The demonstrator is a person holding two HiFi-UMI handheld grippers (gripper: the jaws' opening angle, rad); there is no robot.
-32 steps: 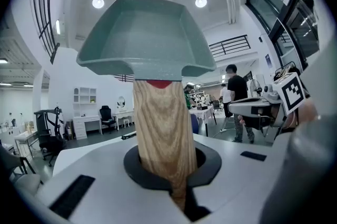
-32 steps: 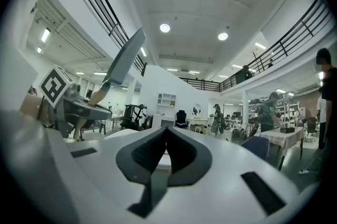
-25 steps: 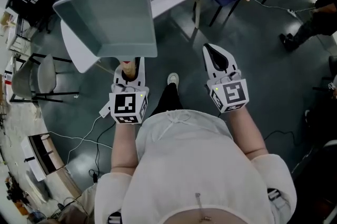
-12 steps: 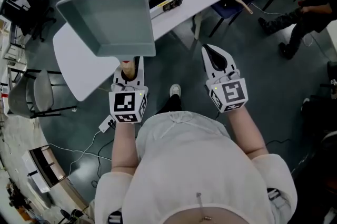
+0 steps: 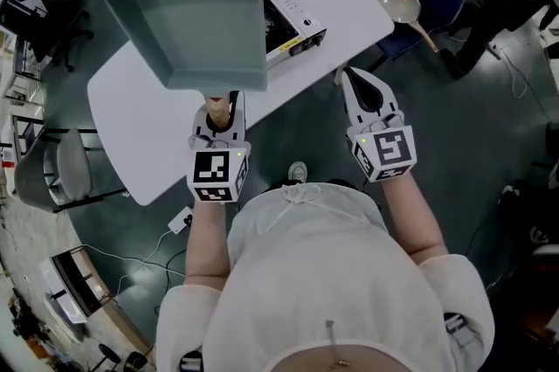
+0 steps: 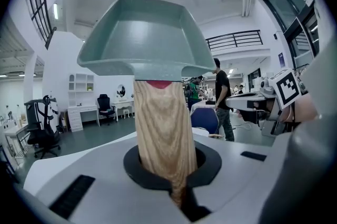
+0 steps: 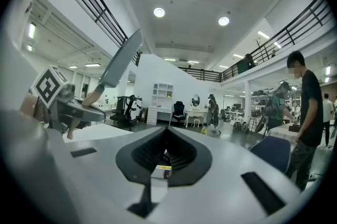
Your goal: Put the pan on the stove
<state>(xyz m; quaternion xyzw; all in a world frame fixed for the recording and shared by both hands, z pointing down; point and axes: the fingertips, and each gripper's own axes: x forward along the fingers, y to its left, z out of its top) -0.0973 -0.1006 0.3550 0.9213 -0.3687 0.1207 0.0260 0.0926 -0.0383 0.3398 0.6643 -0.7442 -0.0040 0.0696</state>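
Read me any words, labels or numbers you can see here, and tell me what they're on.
No text can be read.
Stove: small markings on it, too small to read.
Yellow sticker, seen in the right gripper view: blurred.
Marker cubes: square patterns only, no words.

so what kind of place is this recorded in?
Probably a big open lab or workshop hall, not a home kitchen: high ceiling with an upper-floor railing, a desk chair and people standing around, and the stove sits on a plain white table.
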